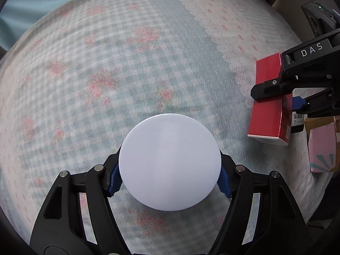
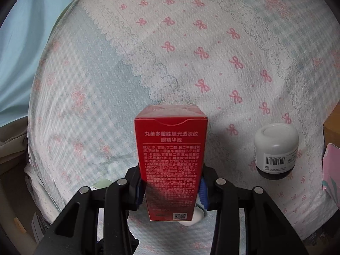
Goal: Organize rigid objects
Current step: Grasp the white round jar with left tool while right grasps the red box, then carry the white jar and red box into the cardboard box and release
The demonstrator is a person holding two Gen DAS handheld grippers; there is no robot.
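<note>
So both hands are loaded right now. My left gripper [image 1: 170,176] is closed down on a white round lid-looking thing [image 1: 170,162], blue pads pressing either side of it, held over the patterned bedspread [image 1: 106,63]. My right gripper [image 2: 171,188] is clamped on the red carton [image 2: 171,159], which stands upright between the pads.

Progress-wise I'd call it somewhere in the middle: two items are in hand and nothing looks lined up or grouped yet. A white jar with a barcode [image 2: 276,148] sits on the bedspread off to the right of the carton, unhandled, and there's a pink box [image 1: 323,148] near the edge, plus a bit of brown cardboard beside it.

View differences: the left camera catches the right gripper from the side, clamped on the carton, and shows the carton's plain red face. The right camera shows the printed ingredient panel and the jar properly. It also shows something white tucked under the carton, maybe another small item, but I honestly can't tell what.
</note>
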